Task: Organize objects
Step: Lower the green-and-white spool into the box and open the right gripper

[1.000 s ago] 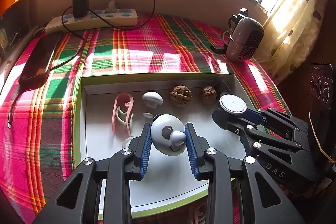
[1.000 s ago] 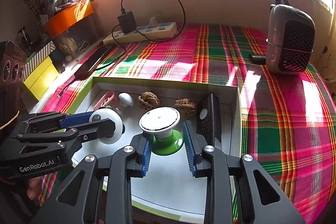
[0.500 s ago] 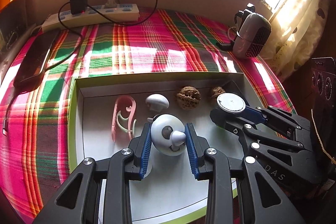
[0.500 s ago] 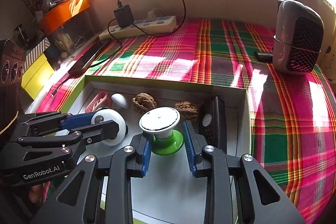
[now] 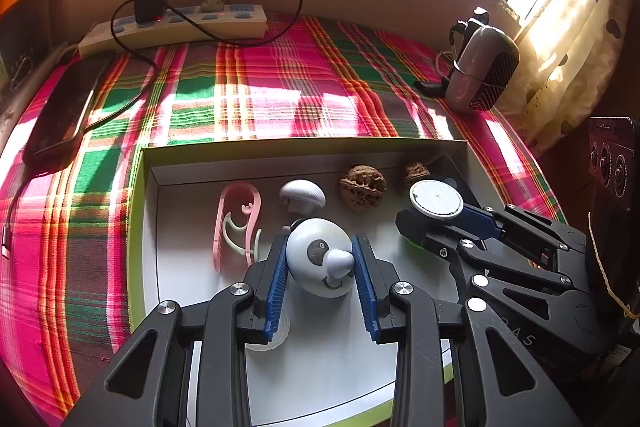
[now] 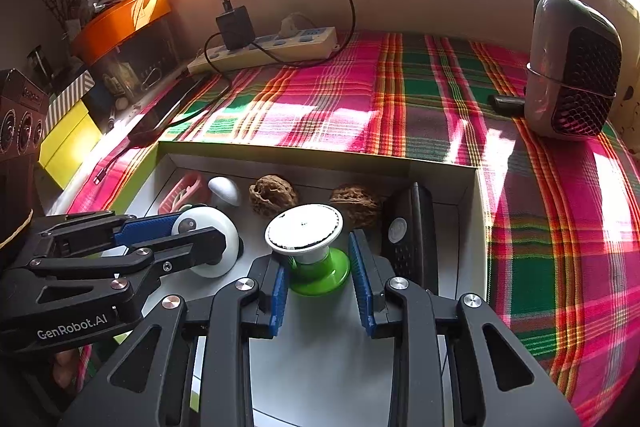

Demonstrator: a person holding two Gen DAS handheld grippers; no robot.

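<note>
Two hand-held grippers each grasp a small toy over a shallow white box.

The left hand-held gripper (image 5: 321, 269) clenches a round white face toy (image 5: 320, 257), its nose pointing toward the camera. The right hand-held gripper (image 6: 319, 277) grips a green-based stamp (image 6: 310, 247) upright by its base. Both look light, hard and slippery. They sit near the middle of the white box (image 5: 150, 211), which rests on a plaid tabletop (image 5: 260, 91).
</note>
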